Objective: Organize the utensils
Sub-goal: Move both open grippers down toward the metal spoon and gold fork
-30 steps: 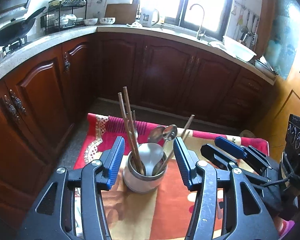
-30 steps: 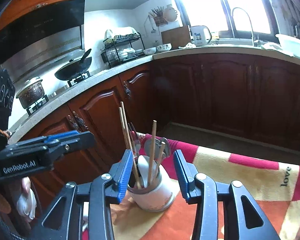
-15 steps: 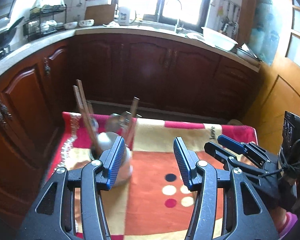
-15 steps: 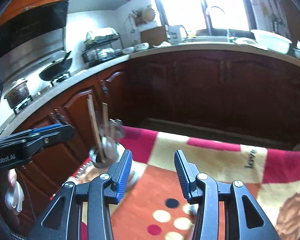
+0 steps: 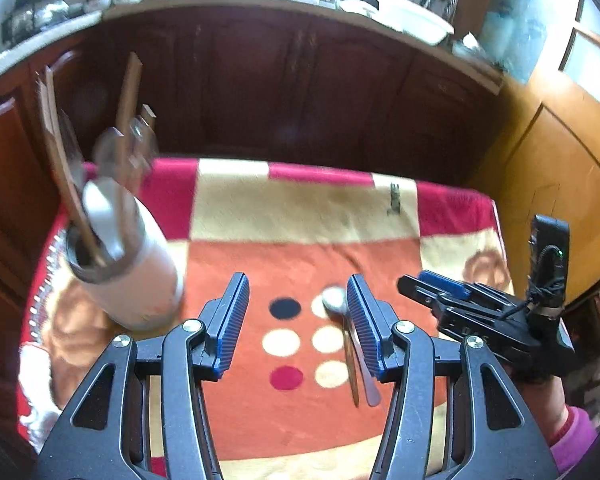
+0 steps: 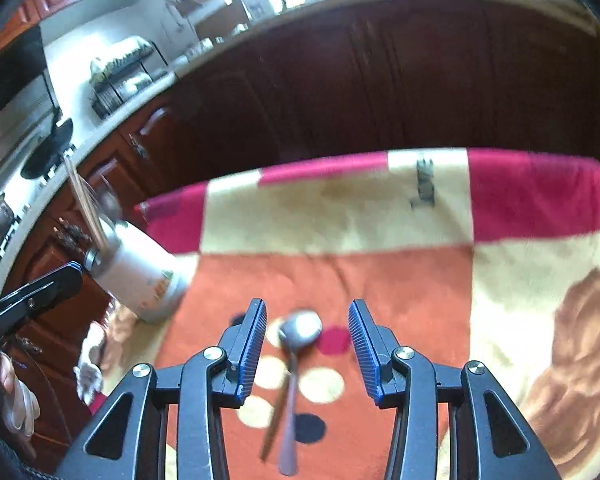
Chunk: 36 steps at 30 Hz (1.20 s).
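A white utensil holder [image 5: 128, 280] with chopsticks and spoons in it stands at the left of the patterned cloth; it also shows in the right wrist view [image 6: 140, 276]. A metal spoon [image 5: 348, 340] lies on the orange part of the cloth beside a thin stick. In the right wrist view the spoon [image 6: 296, 360] lies between my open fingers. My left gripper [image 5: 298, 316] is open and empty above the dotted patch. My right gripper [image 6: 308, 344] is open over the spoon's bowl; it also shows in the left wrist view [image 5: 440, 292].
The cloth-covered table [image 5: 300, 208] has dark wood cabinets [image 5: 300, 80] behind it. A wooden door [image 5: 560, 140] stands to the right. A counter with a dish rack [image 6: 120, 72] and a stove with a pan [image 6: 48, 152] lie to the left.
Both grippers have swung right and tilted down, away from the utensil holder. The holder has gone to the left of both views and the spoon on the cloth has come into view.
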Available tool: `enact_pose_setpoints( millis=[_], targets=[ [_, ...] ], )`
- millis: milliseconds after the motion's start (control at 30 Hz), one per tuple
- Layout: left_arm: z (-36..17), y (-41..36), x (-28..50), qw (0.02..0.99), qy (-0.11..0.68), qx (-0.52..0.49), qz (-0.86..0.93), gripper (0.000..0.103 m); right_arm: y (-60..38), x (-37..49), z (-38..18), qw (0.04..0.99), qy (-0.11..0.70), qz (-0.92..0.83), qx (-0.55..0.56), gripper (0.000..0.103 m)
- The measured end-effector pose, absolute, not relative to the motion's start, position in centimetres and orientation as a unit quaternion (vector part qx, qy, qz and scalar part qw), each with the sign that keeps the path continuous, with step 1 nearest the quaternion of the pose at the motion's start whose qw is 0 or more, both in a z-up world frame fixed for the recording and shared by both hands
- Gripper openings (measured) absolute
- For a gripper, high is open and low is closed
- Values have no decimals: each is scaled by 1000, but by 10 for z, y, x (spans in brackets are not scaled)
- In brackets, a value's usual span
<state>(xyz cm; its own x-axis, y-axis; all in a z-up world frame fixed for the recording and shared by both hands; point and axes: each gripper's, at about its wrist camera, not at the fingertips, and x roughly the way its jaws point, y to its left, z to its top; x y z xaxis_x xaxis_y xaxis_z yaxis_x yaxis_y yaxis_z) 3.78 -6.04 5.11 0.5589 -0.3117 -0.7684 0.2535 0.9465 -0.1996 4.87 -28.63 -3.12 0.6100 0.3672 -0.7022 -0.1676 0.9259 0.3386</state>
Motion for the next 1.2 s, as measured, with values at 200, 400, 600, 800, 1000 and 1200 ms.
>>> enact_pose_setpoints(
  millis=[200,400,600,800,1000,1200],
  targets=[
    [19,-67,45,866,475,-34,-154,51,-262,54,-69,861,464,184,95,29],
    [11,-61,50,863,482,-36,-144,51,-244,61,-93,851,484,191,72,12],
    [2,-62,52,858,491,-36,-146,51,-251,61,-96,855,468,194,105,4],
    [-13,-76,56,848,507,-35,-154,51,-281,50,-84,865,451,179,131,4],
    [-28,-104,62,839,516,-27,-173,51,-302,47,-86,873,454,137,119,3],
    [-47,-126,76,831,526,-30,-178,50,-317,47,-91,860,457,152,166,4]
  ],
)
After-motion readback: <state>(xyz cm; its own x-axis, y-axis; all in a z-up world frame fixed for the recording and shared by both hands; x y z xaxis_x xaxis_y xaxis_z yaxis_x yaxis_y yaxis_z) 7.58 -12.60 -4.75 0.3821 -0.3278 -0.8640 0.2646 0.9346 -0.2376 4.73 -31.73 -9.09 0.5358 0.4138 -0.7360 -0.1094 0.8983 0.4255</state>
